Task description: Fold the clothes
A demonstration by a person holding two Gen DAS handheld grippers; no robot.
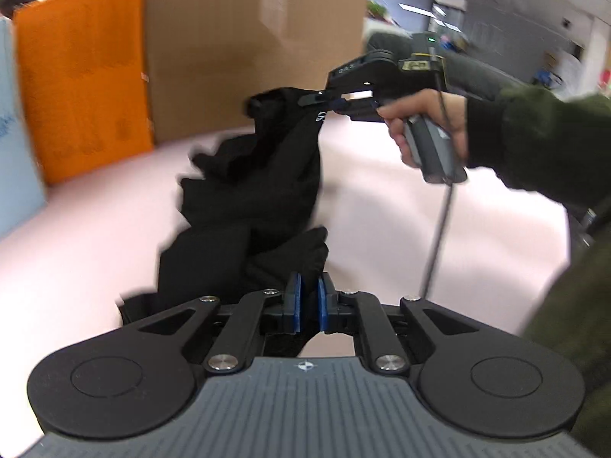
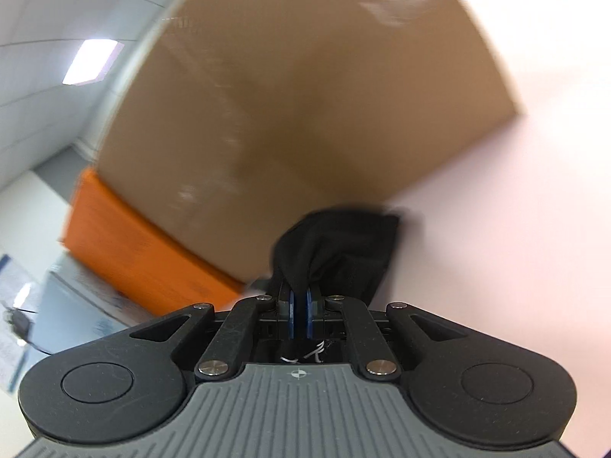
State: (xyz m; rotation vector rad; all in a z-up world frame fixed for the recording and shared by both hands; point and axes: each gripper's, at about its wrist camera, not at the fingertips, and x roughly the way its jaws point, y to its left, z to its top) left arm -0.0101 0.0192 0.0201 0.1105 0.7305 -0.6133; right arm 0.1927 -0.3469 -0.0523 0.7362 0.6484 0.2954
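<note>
A black garment point(image 1: 259, 183) hangs bunched above the pink table point(image 1: 382, 210), stretched between both grippers. In the left wrist view my left gripper point(image 1: 309, 286) is shut on the garment's lower end, with dark cloth pinched between its blue pads point(image 1: 294, 290). Up and to the right, my right gripper point(image 1: 324, 100) is shut on the garment's upper end, near a small white print. A hand point(image 1: 420, 122) in a dark green sleeve point(image 1: 542, 141) holds it. The right wrist view shows that gripper point(image 2: 301, 297) with black garment point(image 2: 343, 244) clamped between its pads over the table point(image 2: 496, 191).
A large cardboard box point(image 1: 248, 49) stands at the table's far side, also filling the right wrist view as cardboard box point(image 2: 286, 95). An orange panel point(image 1: 80, 76) stands left of it, and a pale blue panel point(image 1: 15, 152) is further left. Both views are motion-blurred.
</note>
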